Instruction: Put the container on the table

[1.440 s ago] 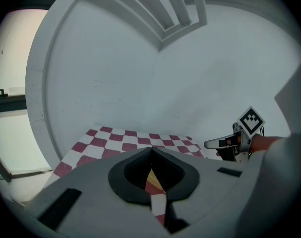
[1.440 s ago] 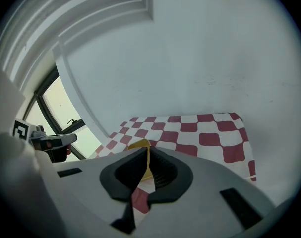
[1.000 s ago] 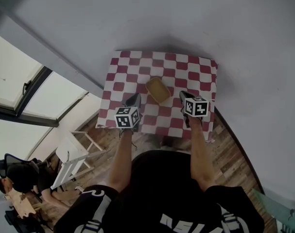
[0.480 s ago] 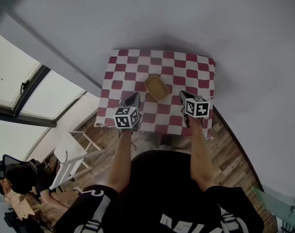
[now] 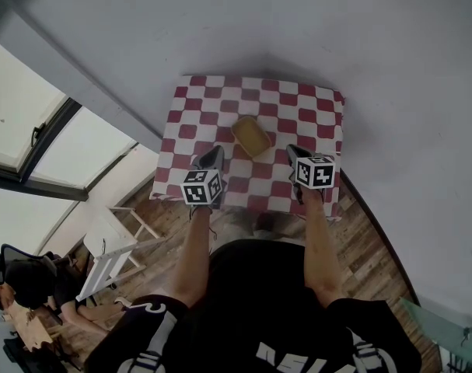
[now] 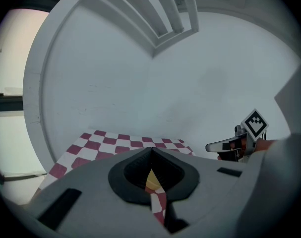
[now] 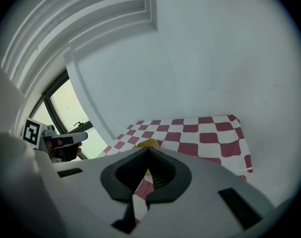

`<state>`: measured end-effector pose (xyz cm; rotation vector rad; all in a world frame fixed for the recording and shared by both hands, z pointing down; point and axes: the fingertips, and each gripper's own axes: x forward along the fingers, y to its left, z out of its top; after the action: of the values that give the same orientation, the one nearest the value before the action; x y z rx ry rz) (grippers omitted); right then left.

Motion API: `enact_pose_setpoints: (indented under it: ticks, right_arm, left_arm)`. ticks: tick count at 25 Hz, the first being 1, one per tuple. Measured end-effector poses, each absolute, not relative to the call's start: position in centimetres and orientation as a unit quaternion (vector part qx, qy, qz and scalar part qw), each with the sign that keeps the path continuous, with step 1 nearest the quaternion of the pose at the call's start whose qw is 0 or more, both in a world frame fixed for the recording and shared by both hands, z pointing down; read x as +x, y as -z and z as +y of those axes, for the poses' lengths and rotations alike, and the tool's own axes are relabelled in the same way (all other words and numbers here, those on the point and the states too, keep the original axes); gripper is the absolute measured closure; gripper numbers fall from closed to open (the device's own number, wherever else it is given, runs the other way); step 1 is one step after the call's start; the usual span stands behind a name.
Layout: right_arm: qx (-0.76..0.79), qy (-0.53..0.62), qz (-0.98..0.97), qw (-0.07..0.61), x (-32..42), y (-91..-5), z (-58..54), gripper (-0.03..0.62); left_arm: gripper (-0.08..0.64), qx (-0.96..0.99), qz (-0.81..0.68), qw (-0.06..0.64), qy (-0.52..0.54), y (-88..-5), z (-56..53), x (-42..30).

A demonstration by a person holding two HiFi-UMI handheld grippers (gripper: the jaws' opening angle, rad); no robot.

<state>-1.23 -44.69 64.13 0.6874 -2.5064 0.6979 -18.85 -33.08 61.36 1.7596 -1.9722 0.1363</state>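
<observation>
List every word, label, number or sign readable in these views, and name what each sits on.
No text can be read in any view.
The marker cube on the left gripper: a black-and-white square code pattern, no letters.
The marker cube on the right gripper: the same kind of pattern.
The black shirt: white print at the lower edge, cut off and unreadable.
The yellow container: no label visible.
</observation>
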Motion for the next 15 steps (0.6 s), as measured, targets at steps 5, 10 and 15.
enact_pose_setpoints:
  ticks: [5, 10, 15]
  right_arm:
    - [0.25, -0.247, -0.909, 0.223, -0.92, -63.79, -44.55, 0.578]
    - [0.243, -0.24, -0.912, 0.227, -0.93, -63.71, -44.33, 0.578]
    - [0.238, -0.231, -0.915, 0.229, -1.24, -63.59, -44.27, 0.578]
  left_arm:
    - [0.535, 0.648, -0.72, 0.245, -0.049, -61.29, -32.98, -18.37]
    - [0.535, 0.648, -0.719, 0.245, -0.05, -61.17, -33.05, -18.22]
    - [0.535, 0.648, -0.718, 0.248, -0.052, -61.26, -32.94, -18.38]
